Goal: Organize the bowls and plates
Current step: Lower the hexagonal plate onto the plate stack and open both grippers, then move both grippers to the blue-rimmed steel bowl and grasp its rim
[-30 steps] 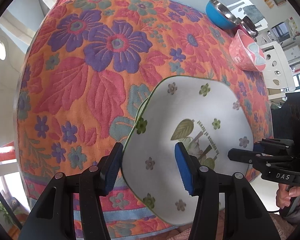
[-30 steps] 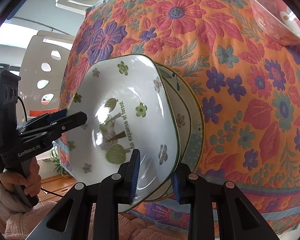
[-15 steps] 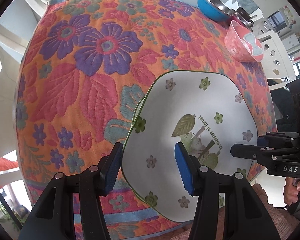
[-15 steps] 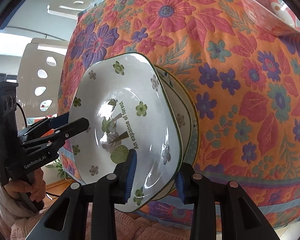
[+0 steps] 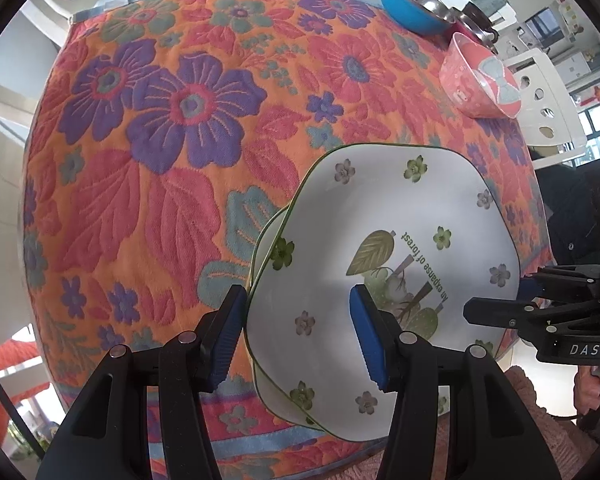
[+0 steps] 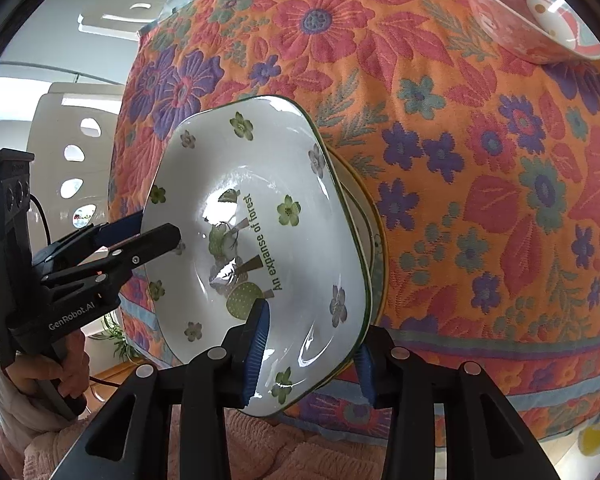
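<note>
A stack of white plates sits at the near edge of the flowered tablecloth [image 5: 140,128]. The top plate [image 5: 384,240] is white with green flowers and a forest print; it also shows in the right wrist view [image 6: 256,240]. My left gripper [image 5: 296,336] straddles the stack's left rim, jaws apart around it. My right gripper [image 6: 308,356] straddles the near right rim, jaws around the stack. Lower plates [image 6: 376,248] peek out underneath. Each gripper shows in the other's view.
A pink bowl with a bow [image 5: 480,76] stands at the far right, also in the right wrist view [image 6: 532,12]. A blue metal bowl [image 5: 412,8] and a dark one sit behind it. White chairs stand around the table.
The stack and both grippers have shifted slightly toward the near table edge. Both grippers keep their place on the stack's rim.
</note>
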Tool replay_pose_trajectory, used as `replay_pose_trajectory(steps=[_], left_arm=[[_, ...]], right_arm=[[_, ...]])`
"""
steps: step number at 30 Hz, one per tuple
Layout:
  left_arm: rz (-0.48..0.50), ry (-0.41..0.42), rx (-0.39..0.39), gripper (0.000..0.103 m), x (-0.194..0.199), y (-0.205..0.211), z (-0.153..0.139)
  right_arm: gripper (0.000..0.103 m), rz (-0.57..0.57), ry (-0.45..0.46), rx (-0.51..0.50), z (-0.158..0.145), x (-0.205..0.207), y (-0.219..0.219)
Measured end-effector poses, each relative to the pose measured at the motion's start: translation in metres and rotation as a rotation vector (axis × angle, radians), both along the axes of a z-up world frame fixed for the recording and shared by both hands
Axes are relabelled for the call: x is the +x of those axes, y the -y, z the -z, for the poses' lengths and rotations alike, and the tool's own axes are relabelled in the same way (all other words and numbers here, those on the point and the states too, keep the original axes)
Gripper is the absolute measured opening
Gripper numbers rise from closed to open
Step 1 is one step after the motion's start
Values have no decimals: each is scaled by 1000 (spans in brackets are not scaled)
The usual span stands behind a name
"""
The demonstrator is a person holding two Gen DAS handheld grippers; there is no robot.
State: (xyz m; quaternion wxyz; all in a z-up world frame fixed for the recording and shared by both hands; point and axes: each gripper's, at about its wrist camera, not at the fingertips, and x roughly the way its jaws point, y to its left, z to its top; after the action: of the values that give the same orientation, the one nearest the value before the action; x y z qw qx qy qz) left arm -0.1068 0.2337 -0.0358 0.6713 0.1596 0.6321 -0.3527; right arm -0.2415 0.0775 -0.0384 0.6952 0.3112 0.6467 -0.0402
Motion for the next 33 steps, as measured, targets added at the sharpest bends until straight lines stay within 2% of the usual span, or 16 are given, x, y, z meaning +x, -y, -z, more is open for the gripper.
replay_pose_trajectory(steps=[4, 7, 8, 11, 14, 20, 24, 29, 33], left_arm=[[44, -4, 26, 50, -1, 4, -1], [70, -5, 16, 52, -1, 5, -4], [79, -8, 3, 52, -1, 5, -5], [103, 1, 7, 52, 2, 6, -7], [94, -15, 6, 52, 8, 3, -8], [-4, -18, 10, 54, 31, -2, -24], [-77, -12, 6, 56, 47, 4, -43], [-145, 33, 5, 58, 64, 34, -72], [-147, 93, -16, 61, 83, 84, -103]], right_arm=[[40, -6, -40, -15, -1, 5, -2], [42, -33, -142, -142, -3, 13, -4], [42, -35, -140, -148, -5, 16, -4], [43, -4, -95, -96, -16, 21, 0], [43, -9, -81, -111, -27, 29, 1], [43, -42, -52, -103, -41, 44, 9], [43, -68, -18, -93, -51, 53, 31], [43, -112, 31, -100, -73, 71, 74], [43, -130, 101, -129, -103, 89, 120]])
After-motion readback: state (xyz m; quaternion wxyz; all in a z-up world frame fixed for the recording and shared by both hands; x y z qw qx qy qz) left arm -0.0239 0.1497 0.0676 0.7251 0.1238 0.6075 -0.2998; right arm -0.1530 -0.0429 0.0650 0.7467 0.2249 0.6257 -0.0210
